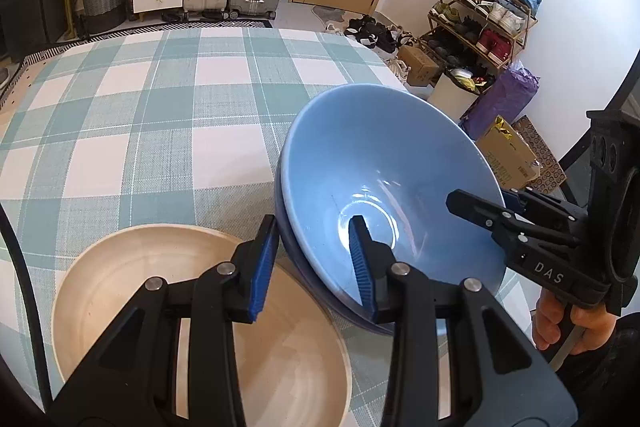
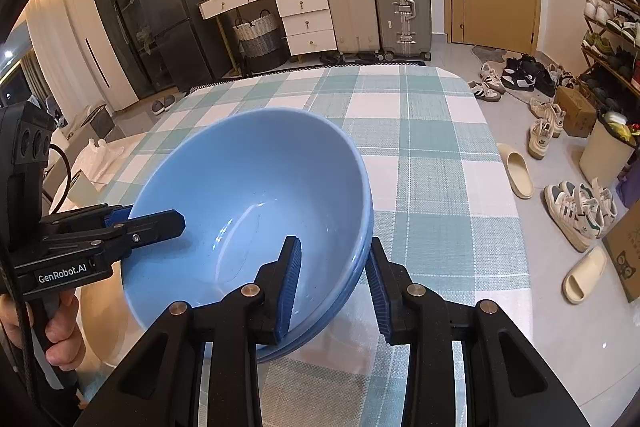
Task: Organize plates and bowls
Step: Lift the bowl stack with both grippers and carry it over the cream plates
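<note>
Centrally, a light blue bowl [image 1: 384, 187] sat nested in a second blue bowl [image 1: 288, 239] of a slightly darker shade, the pair resting on the checked tablecloth [image 1: 160, 99] near the table's right edge. Both tongs straddled the stack's rim from opposite sides. The left gripper [image 1: 316, 267] had one blue-padded finger inside the upper bowl and the other outside the lower one, its jaws spread with a visible gap to the rim on the outer side. The right gripper [image 2: 334, 285] stood likewise, one pad inside and one outside, jaws parted around the wall; whether its pads actually pressed the bowls could not be told. Just beside the stack, under the left gripper, lay a wide cream bowl [image 1: 120, 279], touching or nearly touching the blue pair. Beyond the table stood two suitcases [image 2: 376, 3], a white drawer unit [image 2: 308, 19], a shoe rack [image 1: 484, 15] and loose shoes on the floor [image 2: 576, 207].
</note>
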`<state>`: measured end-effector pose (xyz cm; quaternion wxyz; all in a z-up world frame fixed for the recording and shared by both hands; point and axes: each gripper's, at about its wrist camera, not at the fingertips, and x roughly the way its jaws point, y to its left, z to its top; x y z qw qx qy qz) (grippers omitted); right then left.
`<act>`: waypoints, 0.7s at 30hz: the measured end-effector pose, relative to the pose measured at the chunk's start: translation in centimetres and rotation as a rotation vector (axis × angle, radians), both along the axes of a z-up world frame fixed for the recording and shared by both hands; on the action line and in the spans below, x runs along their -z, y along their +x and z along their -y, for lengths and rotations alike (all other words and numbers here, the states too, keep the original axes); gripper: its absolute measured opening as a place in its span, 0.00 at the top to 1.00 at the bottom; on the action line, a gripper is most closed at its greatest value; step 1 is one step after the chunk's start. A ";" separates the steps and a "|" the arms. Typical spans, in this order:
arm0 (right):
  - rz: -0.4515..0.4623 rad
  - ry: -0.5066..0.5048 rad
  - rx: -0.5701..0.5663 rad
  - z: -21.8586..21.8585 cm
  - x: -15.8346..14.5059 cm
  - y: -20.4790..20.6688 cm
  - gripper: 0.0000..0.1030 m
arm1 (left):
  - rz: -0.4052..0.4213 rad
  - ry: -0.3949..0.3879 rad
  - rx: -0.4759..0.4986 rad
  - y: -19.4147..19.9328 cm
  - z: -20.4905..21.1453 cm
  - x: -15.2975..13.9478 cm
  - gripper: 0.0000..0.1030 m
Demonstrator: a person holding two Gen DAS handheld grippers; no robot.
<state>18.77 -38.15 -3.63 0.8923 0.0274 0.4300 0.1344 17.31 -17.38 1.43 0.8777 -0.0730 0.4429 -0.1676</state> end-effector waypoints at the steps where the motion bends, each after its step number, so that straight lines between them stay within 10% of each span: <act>1: 0.001 -0.002 0.000 0.0 -0.1 -0.1 0.68 | 0.001 0.000 0.001 -0.1 0.0 0.0 0.68; 21: 0.081 -0.025 -0.004 -0.8 -4.6 -2.9 0.68 | 0.102 -0.013 -0.006 -4.3 -1.1 -5.5 0.68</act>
